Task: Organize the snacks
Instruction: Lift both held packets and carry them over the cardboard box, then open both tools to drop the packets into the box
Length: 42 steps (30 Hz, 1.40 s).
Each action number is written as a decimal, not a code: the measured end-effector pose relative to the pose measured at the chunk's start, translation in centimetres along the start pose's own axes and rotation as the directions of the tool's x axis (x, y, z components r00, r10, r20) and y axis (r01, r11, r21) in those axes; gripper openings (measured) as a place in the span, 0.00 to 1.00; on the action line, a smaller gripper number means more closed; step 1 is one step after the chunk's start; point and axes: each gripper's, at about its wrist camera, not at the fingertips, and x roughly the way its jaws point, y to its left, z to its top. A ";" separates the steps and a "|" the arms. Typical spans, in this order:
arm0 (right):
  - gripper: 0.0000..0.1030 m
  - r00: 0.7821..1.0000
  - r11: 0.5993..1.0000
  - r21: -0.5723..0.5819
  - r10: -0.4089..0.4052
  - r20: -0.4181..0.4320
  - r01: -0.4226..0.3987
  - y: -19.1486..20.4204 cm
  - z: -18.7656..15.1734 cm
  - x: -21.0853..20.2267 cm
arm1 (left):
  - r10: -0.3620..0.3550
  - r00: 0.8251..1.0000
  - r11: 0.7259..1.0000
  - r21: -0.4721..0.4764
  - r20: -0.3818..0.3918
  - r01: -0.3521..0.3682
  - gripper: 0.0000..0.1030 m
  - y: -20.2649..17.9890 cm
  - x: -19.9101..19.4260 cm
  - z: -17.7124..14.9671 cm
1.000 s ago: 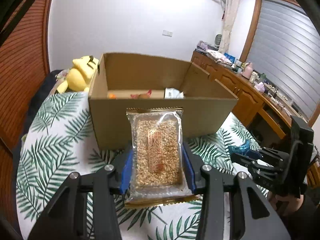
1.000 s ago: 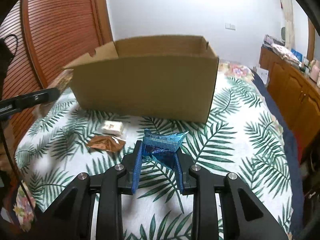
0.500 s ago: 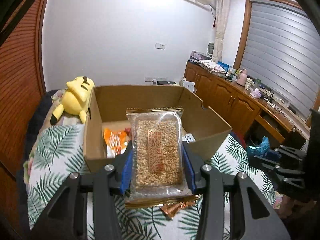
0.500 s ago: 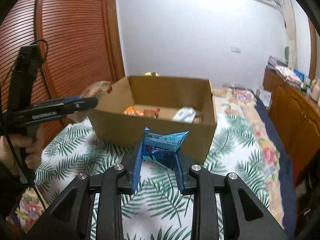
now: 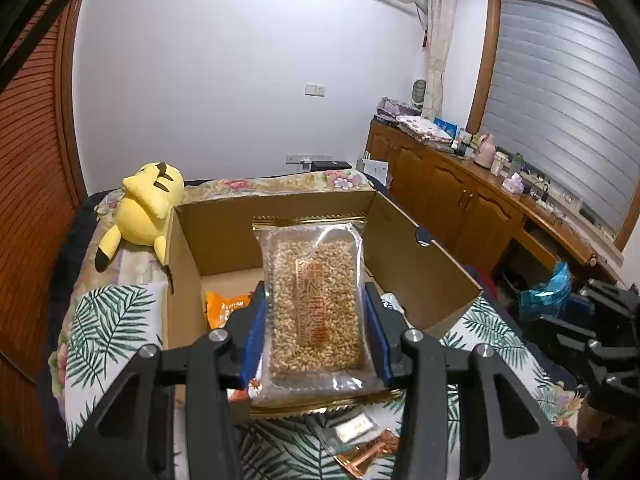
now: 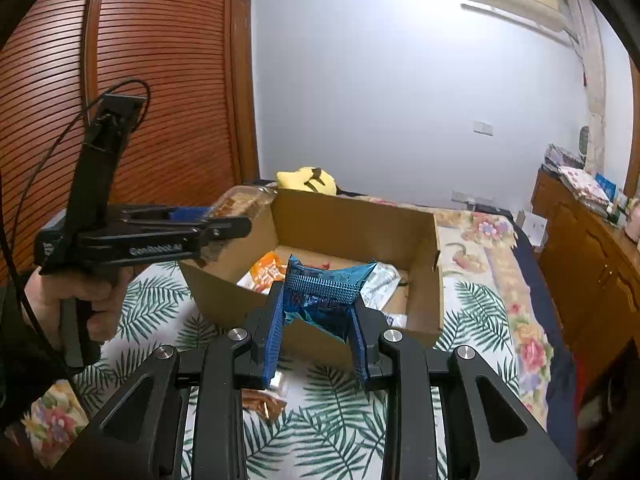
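My left gripper [image 5: 316, 320] clamps a grain bar packet [image 5: 316, 300] above the cardboard box's [image 5: 424, 280] near wall; my right gripper [image 6: 318, 320] pinches a blue wrapper [image 6: 326, 292] short of its rim. I judge each should clear the rim and hang over bare floor inside before release.

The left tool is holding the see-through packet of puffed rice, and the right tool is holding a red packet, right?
Not quite. The left tool does hold the see-through puffed rice packet, but the packet in the right tool is blue, not red. The right wrist view shows it clearly, pinched above the cardboard box.
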 end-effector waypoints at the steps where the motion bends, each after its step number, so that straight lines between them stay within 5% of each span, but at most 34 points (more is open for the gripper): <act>1: 0.27 1.000 1.000 -0.002 0.001 -0.001 -0.001 0.0 0.2 0.3 | 0.004 1.000 1.000 0.006 -0.007 -0.004 0.42 0.0 0.5 0.1; 23: 0.27 0.994 0.995 0.090 0.038 -0.104 -0.028 -3.4 2.3 9.9 | -0.007 0.981 1.000 -0.025 -0.196 0.002 0.42 2.5 9.8 1.0; 42: 0.30 0.965 0.993 0.117 0.055 -0.257 -0.025 -3.7 0.9 15.8 | 0.010 0.978 0.999 -0.036 -0.208 -0.018 0.52 3.5 9.4 1.0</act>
